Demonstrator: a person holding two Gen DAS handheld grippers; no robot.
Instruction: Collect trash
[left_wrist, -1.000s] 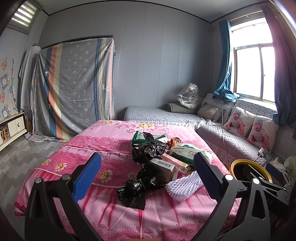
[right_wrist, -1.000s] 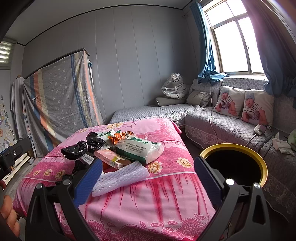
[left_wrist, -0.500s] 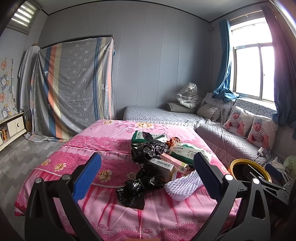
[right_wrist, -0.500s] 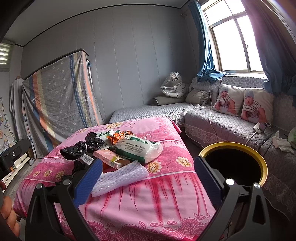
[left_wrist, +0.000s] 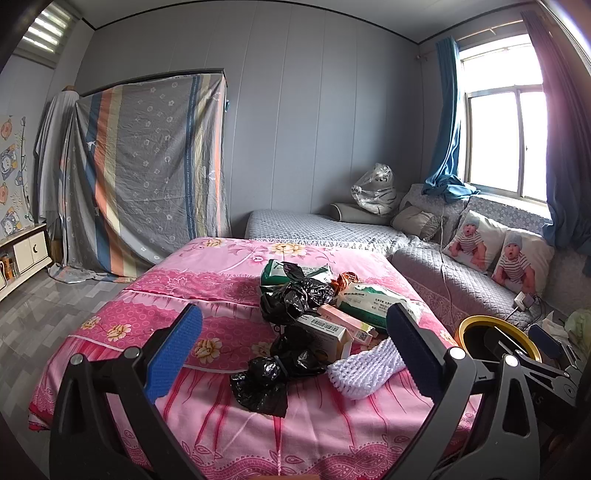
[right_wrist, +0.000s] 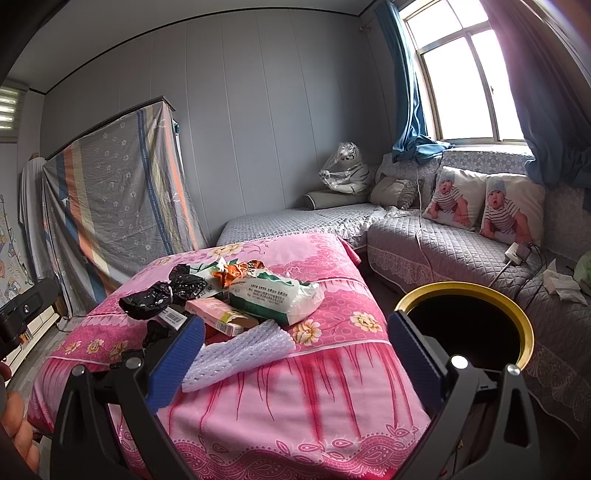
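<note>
Trash (left_wrist: 314, 317) lies heaped on pink bed (left_wrist: 207, 273); each hand-held gripper, left (left_wrist: 291, 347) and right (right_wrist: 295, 354), gapes empty.

In the left wrist view the gold-rimmed bin (left_wrist: 466, 325) is half hidden behind the right gripper (left_wrist: 543, 343), and its inside is black with nothing readable in it. The white foam net (left_wrist: 364, 369) runs behind a blue finger pad (left_wrist: 413, 350), so its far end is lost. In the right wrist view another pad (right_wrist: 173, 365) covers the near end of the foam net (right_wrist: 243, 350) and the lower black bag (right_wrist: 155, 332). Print on the white pack (right_wrist: 273, 295) and the pink box (right_wrist: 214, 314) is too small to read. A hand (right_wrist: 16, 432) is cut by the left edge, only fingertips showing, and the left gripper (right_wrist: 26, 306) pokes in only partly, its jaws out of sight
</note>
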